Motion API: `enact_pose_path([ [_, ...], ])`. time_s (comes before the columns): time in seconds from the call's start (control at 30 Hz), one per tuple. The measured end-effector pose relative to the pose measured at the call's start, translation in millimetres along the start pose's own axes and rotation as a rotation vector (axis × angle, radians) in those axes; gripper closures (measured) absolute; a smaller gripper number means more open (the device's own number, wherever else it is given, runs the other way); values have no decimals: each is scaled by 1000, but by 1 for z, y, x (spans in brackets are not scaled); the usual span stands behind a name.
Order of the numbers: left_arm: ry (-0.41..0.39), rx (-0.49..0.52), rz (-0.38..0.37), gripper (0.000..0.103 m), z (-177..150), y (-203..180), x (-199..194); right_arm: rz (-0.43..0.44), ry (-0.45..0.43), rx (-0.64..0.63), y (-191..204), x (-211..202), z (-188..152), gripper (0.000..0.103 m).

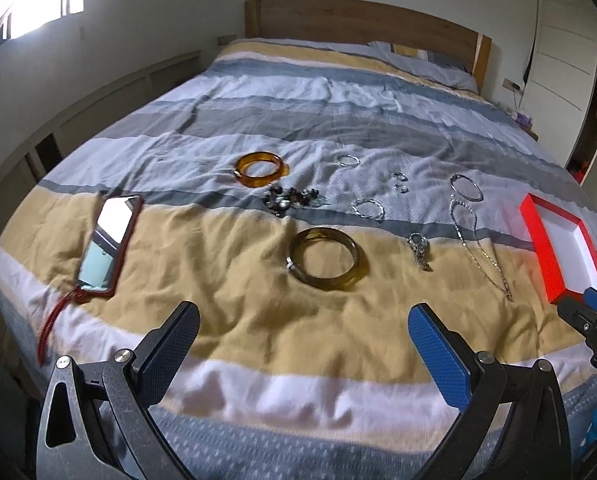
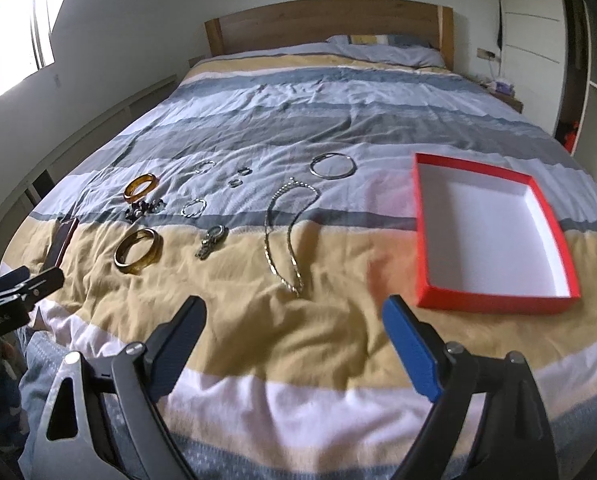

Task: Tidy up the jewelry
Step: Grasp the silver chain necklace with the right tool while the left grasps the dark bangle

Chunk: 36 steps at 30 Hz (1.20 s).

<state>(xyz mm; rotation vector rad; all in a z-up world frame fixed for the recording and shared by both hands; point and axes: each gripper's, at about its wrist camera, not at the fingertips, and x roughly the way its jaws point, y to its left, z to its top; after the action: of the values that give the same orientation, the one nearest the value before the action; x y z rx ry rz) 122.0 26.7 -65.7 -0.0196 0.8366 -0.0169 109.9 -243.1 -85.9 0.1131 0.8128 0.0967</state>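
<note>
While bare inside, red box [image 2: 494,224] on bed [image 2: 298,340]

A bed [image 2: 298,120] fills the room, under a striped quilt [image 1: 258,120] of grey, white and yellow bands. A wooden headboard [image 2: 322,20] stands at 12 o'clock against a pale wall [image 2: 138,20], with a pillow [image 2: 390,50] before it. A bright window [image 1: 30,0] glares at 10 o'clock. White cupboards [image 2: 530,20] rise at 2 o'clock, a nightstand [image 2: 506,96] beside them.

Phone in red case [image 1: 108,242] on striped bedspread [image 1: 298,120]; wooden headboard [image 1: 358,20], pillow [image 1: 426,64] behind
</note>
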Motion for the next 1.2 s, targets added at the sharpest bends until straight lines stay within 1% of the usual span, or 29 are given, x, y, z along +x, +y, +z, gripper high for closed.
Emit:
enact_pose_path([
  [0.03,5,3,-6,2,2,-1,6,7,8,-2,-1,7,3,15],
  [0.13,25,8,-40,13,10,-3,24,25,30,-9,-1,28,13,17],
  [0.2,36,24,-62,26,16,-7,35,38,40,-15,-1,40,18,21],
  [0.23,44,31,-74,28,18,-9,40,45,44,-16,1,45,20,26],
  [0.27,54,37,-91,34,20,-12,46,53,51,-17,1,52,22,31],
  [0.3,63,46,-105,37,23,-15,52,65,61,-16,2,60,24,33],
  [0.37,73,64,-118,39,27,-21,62,79,74,-21,3,71,27,37],
  [0.43,87,89,-123,43,30,-28,74,97,89,-26,3,82,29,42],
  [0.47,102,102,-124,46,31,-32,83,105,99,-27,2,87,31,46],
  [0.53,127,112,-127,52,31,-34,94,119,120,-25,2,99,32,50],
  [0.57,143,118,-122,54,31,-36,102,122,131,-25,1,104,33,50],
  [0.73,208,129,-94,55,24,-40,134,134,188,-32,-1,129,31,50],
  [0.83,216,117,-97,56,23,-39,142,133,204,-38,-1,140,28,50],
  [0.9,217,113,-101,59,23,-39,144,134,205,-38,-1,144,28,52],
  [0.93,220,108,-103,61,23,-38,145,134,204,-41,-1,145,29,54],
  [0.97,222,102,-107,64,24,-38,145,133,205,-45,0,147,30,61],
  [1.0,224,92,-117,68,25,-36,146,134,204,-46,0,148,31,65],
  [1.03,226,81,-125,71,26,-35,147,137,204,-44,-1,148,32,75],
  [1.07,229,67,-137,78,27,-33,148,141,207,-39,-3,148,32,87],
  [1.1,231,59,-147,84,27,-32,148,153,212,-36,-4,148,32,89],
  [1.13,233,56,-154,88,27,-31,147,159,217,-37,-3,148,33,92],
  [1.17,232,56,-153,94,26,-31,146,165,219,-41,-2,147,32,95],
  [1.2,230,51,-156,93,26,-30,145,172,222,-41,-2,146,31,96],
])
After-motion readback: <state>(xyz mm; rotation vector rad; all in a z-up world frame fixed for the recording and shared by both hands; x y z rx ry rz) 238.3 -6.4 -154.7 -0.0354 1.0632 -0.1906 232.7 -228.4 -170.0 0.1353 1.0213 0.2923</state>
